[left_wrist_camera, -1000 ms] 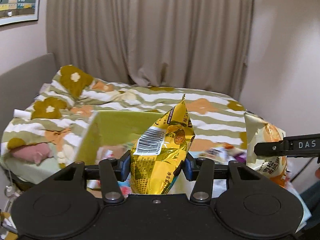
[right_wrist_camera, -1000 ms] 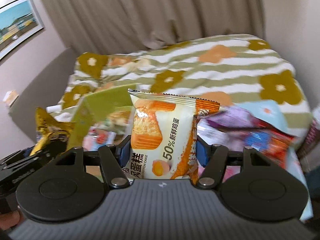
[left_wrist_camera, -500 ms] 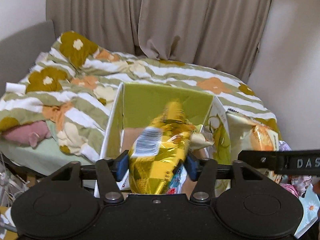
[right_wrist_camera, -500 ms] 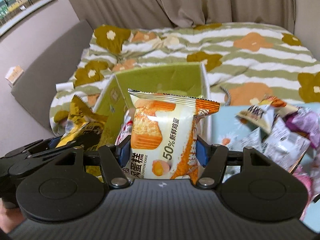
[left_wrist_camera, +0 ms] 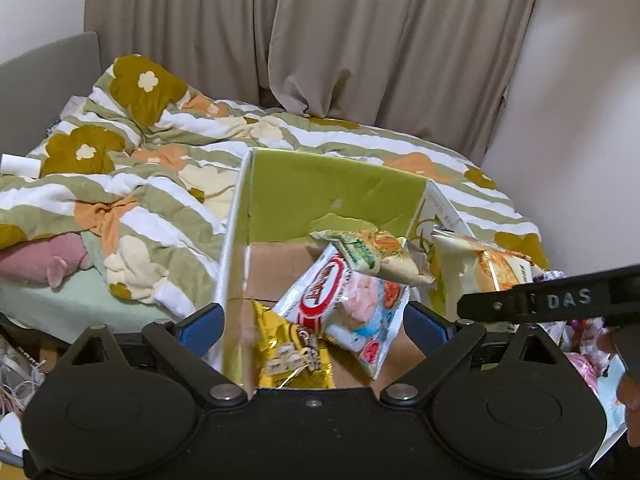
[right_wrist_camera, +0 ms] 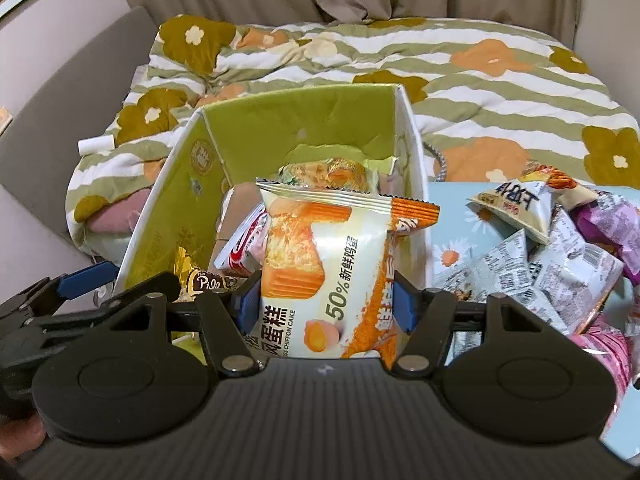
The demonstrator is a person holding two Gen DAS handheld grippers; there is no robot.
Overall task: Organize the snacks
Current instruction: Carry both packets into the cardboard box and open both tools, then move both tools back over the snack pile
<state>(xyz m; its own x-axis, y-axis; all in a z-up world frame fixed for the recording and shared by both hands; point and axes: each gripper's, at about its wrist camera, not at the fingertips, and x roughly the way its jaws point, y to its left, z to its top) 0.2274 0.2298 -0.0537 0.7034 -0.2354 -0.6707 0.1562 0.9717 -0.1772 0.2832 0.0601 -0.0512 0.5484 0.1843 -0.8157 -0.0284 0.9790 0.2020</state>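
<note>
Left wrist view: the left gripper (left_wrist_camera: 314, 326) hangs over the near edge of an open green box (left_wrist_camera: 336, 196) that sits in front of a bed (left_wrist_camera: 160, 168). Its blue-padded fingers (left_wrist_camera: 200, 325) are opening and already stand wide, touching nothing. A gold packet (left_wrist_camera: 288, 354) lies loose between them, inside the box at its near wall. Just behind it in the box rest a red-and-white pack (left_wrist_camera: 352, 304) and a paler pack (left_wrist_camera: 376, 254). The right gripper's arm crosses in at the box's right side.

Right wrist view: the right gripper (right_wrist_camera: 322, 308) is clamped on a chiffon cake packet (right_wrist_camera: 332, 268), fingers pressing both its sides. The packet is held upright over the box's near edge. To the right of the box a heap of unsorted snacks (right_wrist_camera: 552, 256) covers a pale blue counter (right_wrist_camera: 452, 224).

The step in hand appears to be dropping snacks into the box: the gold packet looks delivered, the cake packet not yet. Next, the right fingers likely need to let go over the box, while the left gripper returns to the heap.
</note>
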